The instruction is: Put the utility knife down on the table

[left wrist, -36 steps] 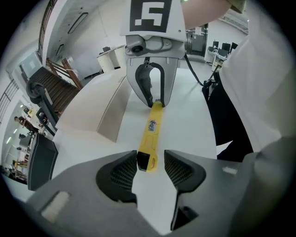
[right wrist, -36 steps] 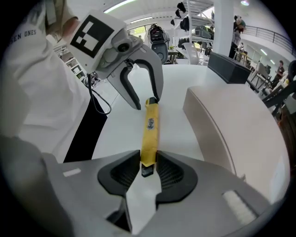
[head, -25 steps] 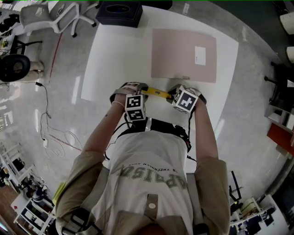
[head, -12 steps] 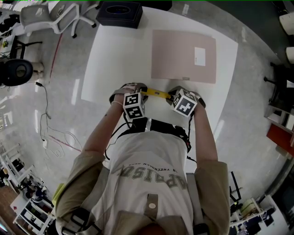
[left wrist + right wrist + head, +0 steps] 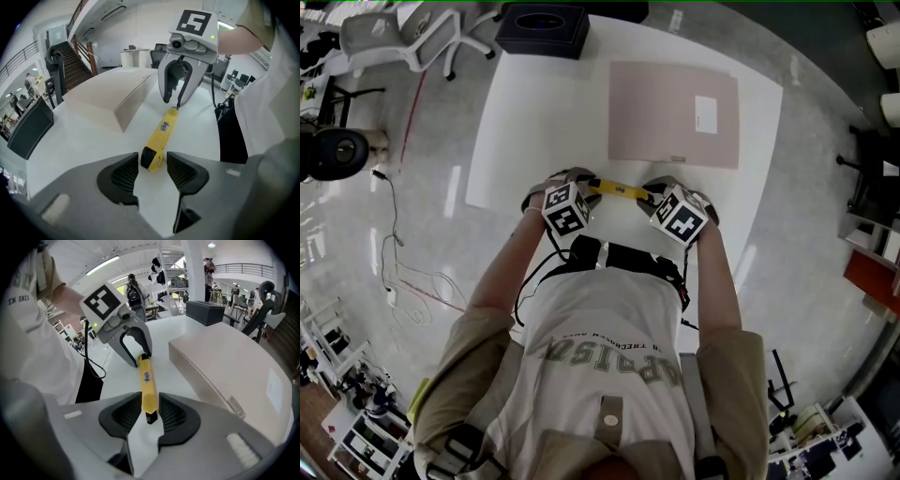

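The yellow utility knife (image 5: 617, 190) stretches level between my two grippers, near the front edge of the white table (image 5: 534, 122). In the left gripper view its black-tipped butt (image 5: 152, 158) sits between the pads of my left gripper (image 5: 153, 164). Those jaws are opening, with a thin gap on each side of the knife. My right gripper (image 5: 150, 411) is shut on the other end of the knife (image 5: 146, 380). Each gripper shows in the other's view: the right gripper (image 5: 180, 89) and the left gripper (image 5: 133, 345). I cannot tell whether the knife touches the table.
A flat beige cardboard box (image 5: 673, 112) with a white label lies just beyond the knife. A black box (image 5: 544, 26) stands at the table's far edge, with an office chair (image 5: 422, 33) beside it. Cables trail on the floor (image 5: 403, 272) to the left.
My left gripper has rolled about its own axis, so its marker cube now faces more to the left. The knife and the right gripper have hardly shifted.
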